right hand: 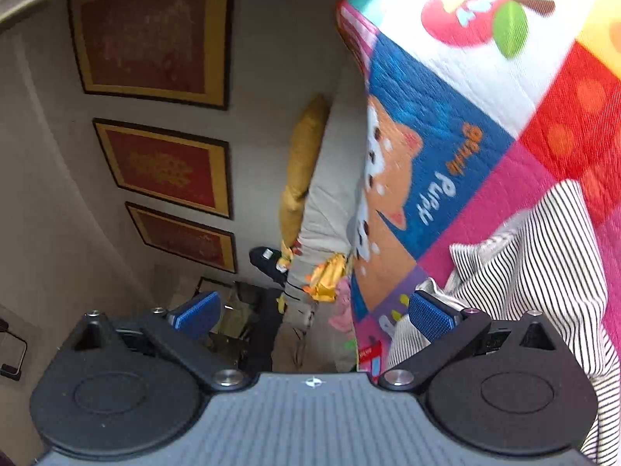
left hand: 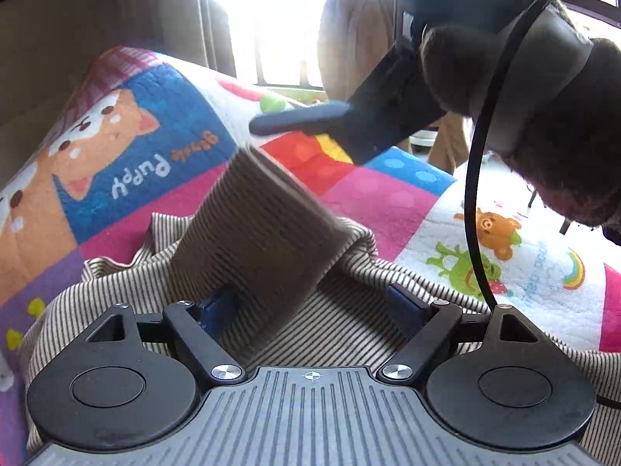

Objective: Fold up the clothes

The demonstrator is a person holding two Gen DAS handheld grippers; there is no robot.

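A: Daylight floods in through the window (left hand: 271,27) at the top of the left wrist view; the panes are blown out to pure white, and glare spills over the curtain (left hand: 357,39) beside it.

B: Backlit, then; the right gripper's body (left hand: 458,77) and the gloved hand (left hand: 543,124) on it read as near-black shapes; the raised fold of the striped garment (left hand: 264,233) is smeared by motion.

A: The right wrist view is dimmer and evenly lit; the quilt (right hand: 485,116) is softly blurred; the framed pictures (right hand: 155,39) bow with the fisheye, and both views curve towards their edges.
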